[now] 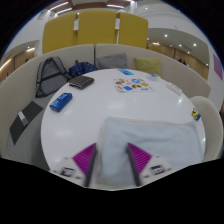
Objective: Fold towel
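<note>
A pale grey towel (160, 140) lies flat on the round white table (100, 110), at its near edge. My gripper (112, 166) is low over the towel's near left part. The fingers stand wide apart, with the magenta pads (86, 159) facing each other. The towel's cloth fills the gap between the fingers and runs under the right one. The left finger is at the towel's left edge. The gripper is open, and the cloth lies on the table without being pinched.
Beyond the towel are a colourful printed sheet (133, 83), a dark flat case (82, 83), a blue object (62, 101) and a dark tablet (27, 113). Yellow chairs (90, 30) stand behind the table. A black bag (50, 72) sits at the left and a white chair (205, 115) at the right.
</note>
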